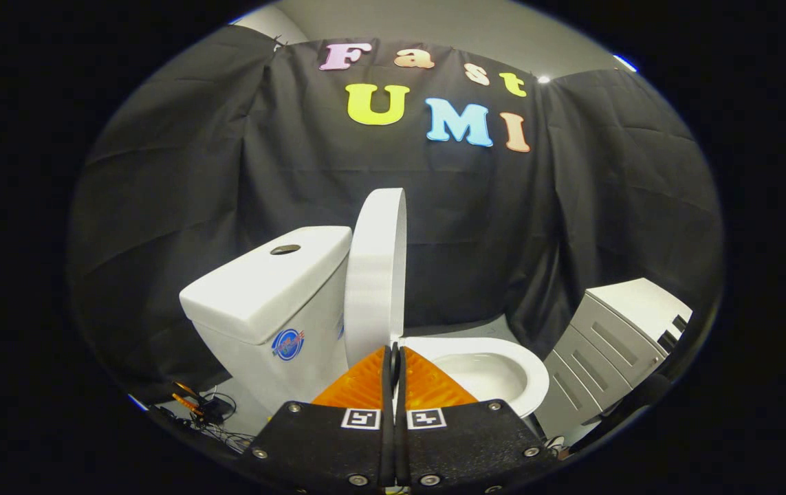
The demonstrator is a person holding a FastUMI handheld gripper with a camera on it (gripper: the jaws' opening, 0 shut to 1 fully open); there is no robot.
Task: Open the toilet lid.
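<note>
- My gripper [393, 357] has its two fingers pressed together, with only a thin seam between them and nothing held; the tips sit at the foot of the raised lid, and I cannot tell whether they touch it.
- Just beyond the tips, the toilet lid [375, 275] stands upright, seen nearly edge-on, leaning back toward the cistern [269, 289]; I cannot tell whether it rests against it.
- To the right of the fingers the seat ring [503, 354] lies flat, and the bowl [485, 378] inside it is open to view.
- The cistern sits to the left of the lid, with a flush button [285, 249] on its top and a round sticker [287, 344] on its side.
- On the floor by the foot of the cistern lies a tangle of cables [210, 412].
- Well to the right of the toilet stands a pale cabinet with drawers [606, 350].
- My reading: the lid is already up, so the task looks essentially done. What may be left is backing the gripper away without knocking the lid forward, and seeing that it stays standing on its own.
</note>
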